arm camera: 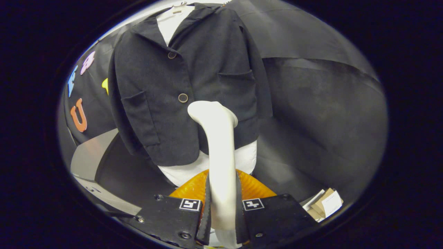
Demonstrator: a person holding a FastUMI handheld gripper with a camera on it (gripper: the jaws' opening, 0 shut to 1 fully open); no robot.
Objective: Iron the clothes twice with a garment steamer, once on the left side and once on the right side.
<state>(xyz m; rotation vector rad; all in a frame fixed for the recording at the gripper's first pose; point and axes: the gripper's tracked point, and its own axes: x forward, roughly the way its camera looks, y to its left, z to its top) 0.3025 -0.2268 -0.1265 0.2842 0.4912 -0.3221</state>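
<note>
- The gripper [223, 211] sits low and near, with one finger on each side of the steamer [220, 166].
- Both fingers press on the steamer's handle, which stands up between them.
- The steamer's head is at the top of the handle, right in front of the jacket [187, 79], near its lower button [183, 98]. Touching or not, one cannot tell.
- The jacket hangs beyond the fingers, on a dress form [244, 159].
- The dress form shows under the jacket's hem and at its collar.
- A pocket sits on each side of the jacket's front.
- Some cardboard and paper [325, 204] lie low down to the right of the fingers.
</note>
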